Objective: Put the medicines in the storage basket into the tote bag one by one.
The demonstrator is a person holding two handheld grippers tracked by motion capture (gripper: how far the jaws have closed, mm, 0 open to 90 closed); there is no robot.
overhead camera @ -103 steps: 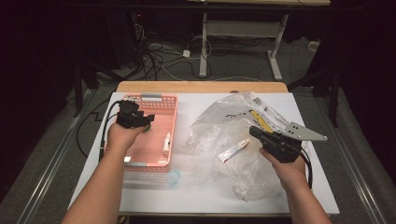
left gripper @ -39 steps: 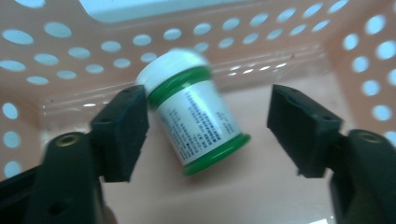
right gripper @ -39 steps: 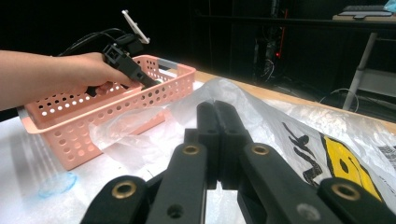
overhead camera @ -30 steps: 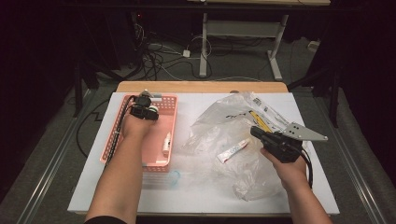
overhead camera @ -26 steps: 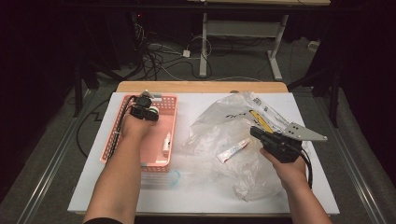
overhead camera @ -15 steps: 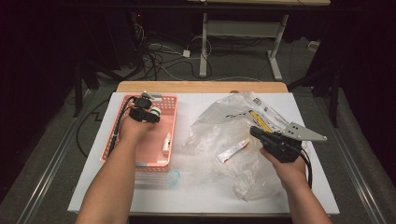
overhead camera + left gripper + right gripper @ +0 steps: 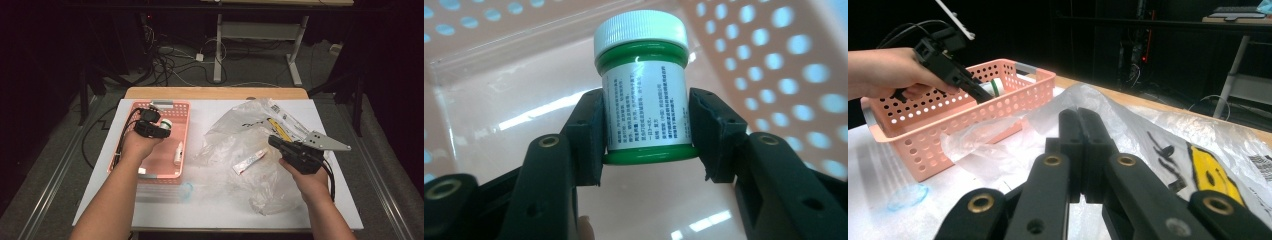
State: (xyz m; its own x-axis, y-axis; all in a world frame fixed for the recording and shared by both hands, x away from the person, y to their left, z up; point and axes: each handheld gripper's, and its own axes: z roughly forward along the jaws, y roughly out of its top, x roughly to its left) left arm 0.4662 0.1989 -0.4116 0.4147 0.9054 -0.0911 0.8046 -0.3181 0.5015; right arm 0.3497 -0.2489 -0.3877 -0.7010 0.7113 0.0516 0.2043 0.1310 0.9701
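Observation:
A green jar with a white cap point(image 7: 644, 85) stands between the jaws of my left gripper point(image 7: 646, 135), which is shut on its labelled body. The gripper point(image 7: 161, 128) holds the jar point(image 7: 165, 123) inside the pink basket point(image 7: 172, 104), in its far half; the right gripper view shows the jar point(image 7: 996, 86) there too. My right gripper point(image 7: 1080, 120) is shut on nothing, its jaws pressed together above the crumpled clear plastic bag point(image 7: 240, 135). In the high view it point(image 7: 273, 141) hovers at the bag's right side.
A small white tube point(image 7: 177, 153) lies in the basket. A red-and-white tube point(image 7: 248, 161) and a yellow packet point(image 7: 276, 127) lie in the bag. A clear, blue-rimmed container point(image 7: 184, 190) rests on the white table point(image 7: 215, 210) in front of the basket.
My left hand reached toward the basket's far end, then drew back slightly toward the person. The right gripper has stayed still over the bag.

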